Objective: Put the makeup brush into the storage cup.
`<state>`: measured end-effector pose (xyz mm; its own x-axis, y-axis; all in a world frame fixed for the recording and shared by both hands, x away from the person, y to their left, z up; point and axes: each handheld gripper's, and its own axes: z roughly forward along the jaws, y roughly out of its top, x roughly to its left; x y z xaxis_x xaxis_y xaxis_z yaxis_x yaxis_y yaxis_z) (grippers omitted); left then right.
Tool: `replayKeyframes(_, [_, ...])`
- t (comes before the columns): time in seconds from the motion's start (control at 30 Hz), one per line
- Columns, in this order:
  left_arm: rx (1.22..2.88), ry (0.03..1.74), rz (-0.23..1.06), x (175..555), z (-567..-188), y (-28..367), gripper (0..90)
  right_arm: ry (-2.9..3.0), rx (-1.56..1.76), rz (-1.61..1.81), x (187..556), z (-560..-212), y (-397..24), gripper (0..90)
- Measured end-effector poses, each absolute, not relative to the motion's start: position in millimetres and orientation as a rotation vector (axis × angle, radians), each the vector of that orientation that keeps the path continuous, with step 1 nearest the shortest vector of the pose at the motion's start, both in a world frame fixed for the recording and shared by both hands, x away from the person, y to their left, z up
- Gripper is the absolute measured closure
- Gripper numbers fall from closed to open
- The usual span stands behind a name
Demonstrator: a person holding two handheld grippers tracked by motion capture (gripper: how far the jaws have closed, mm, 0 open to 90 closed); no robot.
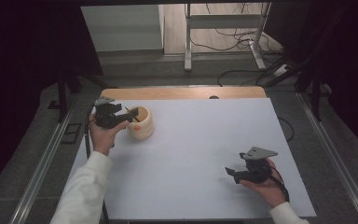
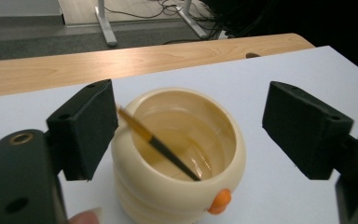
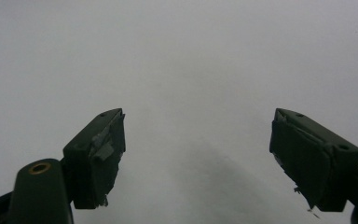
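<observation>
We see the left gripper (image 2: pixel 191 135) poised just over the cream ribbed pot (image 2: pixel 179 158) at the counter's (image 1: pixel 191 154) far left corner, jaws wide and gripping nothing. The thin paintbrush (image 2: pixel 158 144) leans inside the pot, bristle end down against the bottom, apparently parked there. The right gripper (image 3: pixel 198 158) hovers well apart over bare counter, jaws wide and empty, likely waiting.

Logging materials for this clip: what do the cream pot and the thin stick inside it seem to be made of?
Cream pot: likely glazed ceramic or glossy plastic; smooth ribbed wall, soft sheen, small orange knob.
Thin stick: looks like a paintbrush, with a varnished amber handle, probably wood, turning black toward the lower end; the tip is too small to tell.
</observation>
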<state>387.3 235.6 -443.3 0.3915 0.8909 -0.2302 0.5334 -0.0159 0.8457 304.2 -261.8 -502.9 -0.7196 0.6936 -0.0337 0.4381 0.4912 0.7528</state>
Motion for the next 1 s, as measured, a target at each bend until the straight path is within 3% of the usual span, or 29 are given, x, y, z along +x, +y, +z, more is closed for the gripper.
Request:
replayKeyframes(0.2, [1.695,1.232,0.418,372,-441,240,12.5,2.403,0.951,1.079,304,-503,-262,18.8])
replayKeyframes(1.0, [1.765,1.134,0.382,311,-455,241,12.8,2.387,0.971,1.115,303,-502,-265,18.9])
